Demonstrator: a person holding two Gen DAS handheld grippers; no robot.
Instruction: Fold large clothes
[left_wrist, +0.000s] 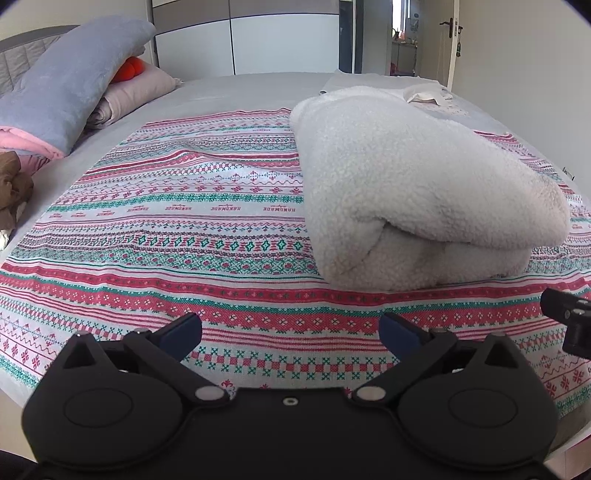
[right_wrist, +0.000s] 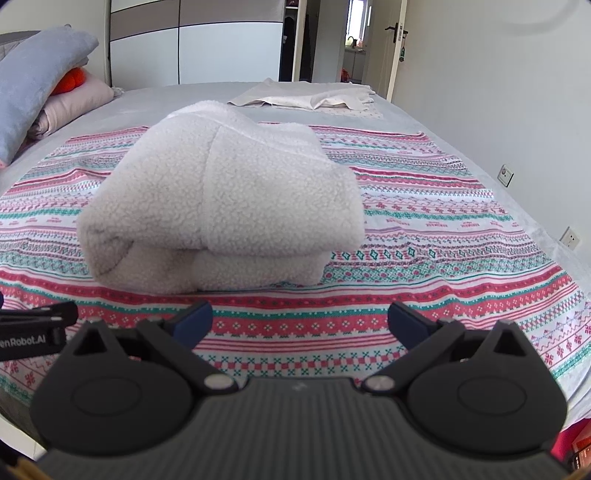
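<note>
A white fleece garment (left_wrist: 413, 184) lies folded into a thick bundle on a patterned red, green and white cloth (left_wrist: 177, 229) spread over the bed. It also shows in the right wrist view (right_wrist: 221, 206), on the same cloth (right_wrist: 443, 229). My left gripper (left_wrist: 290, 332) is open and empty, held above the cloth in front of the bundle. My right gripper (right_wrist: 299, 321) is open and empty too, just in front of the bundle. Part of the right gripper shows at the right edge of the left wrist view (left_wrist: 569, 317).
Pillows and a grey-blue blanket (left_wrist: 70, 85) are piled at the head of the bed on the left, with brown clothing (left_wrist: 13, 192) beside them. A flat beige garment (right_wrist: 310, 98) lies at the far side. A wardrobe (right_wrist: 221, 40) and an open door stand behind.
</note>
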